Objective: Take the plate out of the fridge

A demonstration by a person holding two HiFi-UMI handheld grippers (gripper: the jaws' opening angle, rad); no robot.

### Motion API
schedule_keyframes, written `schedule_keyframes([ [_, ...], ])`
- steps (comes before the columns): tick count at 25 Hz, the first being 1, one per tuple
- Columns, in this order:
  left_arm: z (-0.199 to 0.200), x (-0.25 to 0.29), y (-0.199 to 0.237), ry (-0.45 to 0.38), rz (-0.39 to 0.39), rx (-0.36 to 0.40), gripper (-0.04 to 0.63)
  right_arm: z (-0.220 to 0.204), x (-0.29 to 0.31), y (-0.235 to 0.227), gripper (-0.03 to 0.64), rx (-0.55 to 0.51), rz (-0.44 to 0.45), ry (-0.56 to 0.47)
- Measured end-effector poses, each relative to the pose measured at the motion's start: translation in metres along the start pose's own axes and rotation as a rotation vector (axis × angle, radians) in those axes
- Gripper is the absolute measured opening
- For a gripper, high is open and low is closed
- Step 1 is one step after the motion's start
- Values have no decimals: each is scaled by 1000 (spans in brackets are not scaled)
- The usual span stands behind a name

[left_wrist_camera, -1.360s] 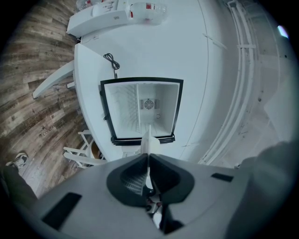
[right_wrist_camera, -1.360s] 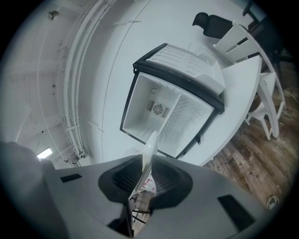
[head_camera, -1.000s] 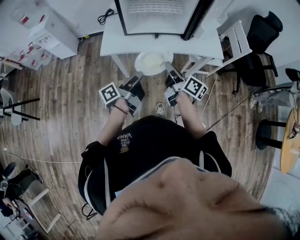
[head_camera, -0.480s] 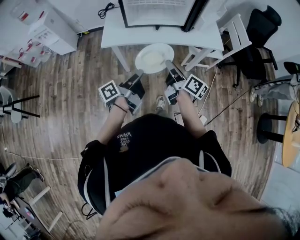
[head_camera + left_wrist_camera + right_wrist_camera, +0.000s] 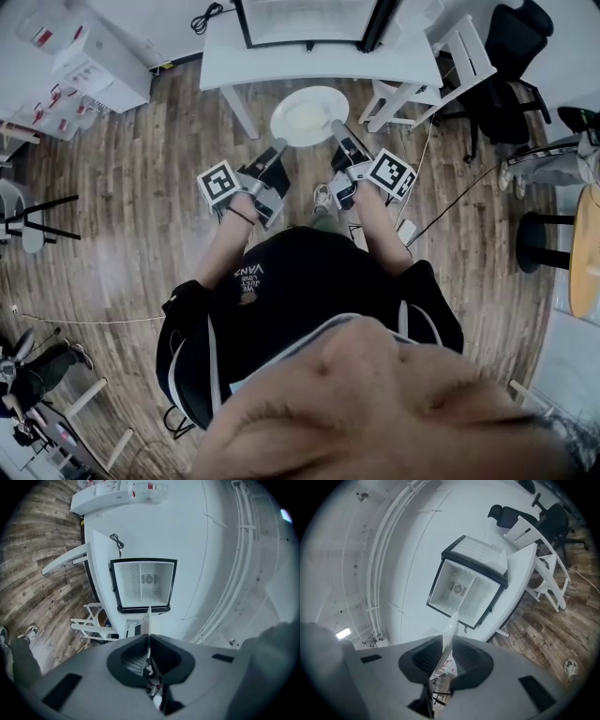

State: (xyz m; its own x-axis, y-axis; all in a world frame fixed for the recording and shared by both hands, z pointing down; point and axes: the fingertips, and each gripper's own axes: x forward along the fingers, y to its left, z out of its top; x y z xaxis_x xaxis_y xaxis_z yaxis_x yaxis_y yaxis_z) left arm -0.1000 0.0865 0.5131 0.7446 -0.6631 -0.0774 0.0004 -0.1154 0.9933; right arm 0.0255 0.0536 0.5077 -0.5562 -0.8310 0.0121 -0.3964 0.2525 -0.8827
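**Plate held outside the fridge**

Left gripper (image 5: 277, 150) and right gripper (image 5: 338, 131), both pointing level, each pinch an opposite rim of the white plate (image 5: 309, 114). The plate hangs over the wooden floor (image 5: 141, 206), just in front of the person. Beyond it stands the white table (image 5: 281, 67). Farthest, on the table, sits the fridge (image 5: 305, 21) with its door open.
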Motion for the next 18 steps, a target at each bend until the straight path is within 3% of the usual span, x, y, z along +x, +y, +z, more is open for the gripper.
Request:
schedule_keyframes([
  [5,-5,-4,-1,14,-3,-9,28,-4,-10,-3,69,7,-43,-10],
  [18,-5,-5,2,20,2,-18,29,-7,-11,0,72,13,-21,-16],
])
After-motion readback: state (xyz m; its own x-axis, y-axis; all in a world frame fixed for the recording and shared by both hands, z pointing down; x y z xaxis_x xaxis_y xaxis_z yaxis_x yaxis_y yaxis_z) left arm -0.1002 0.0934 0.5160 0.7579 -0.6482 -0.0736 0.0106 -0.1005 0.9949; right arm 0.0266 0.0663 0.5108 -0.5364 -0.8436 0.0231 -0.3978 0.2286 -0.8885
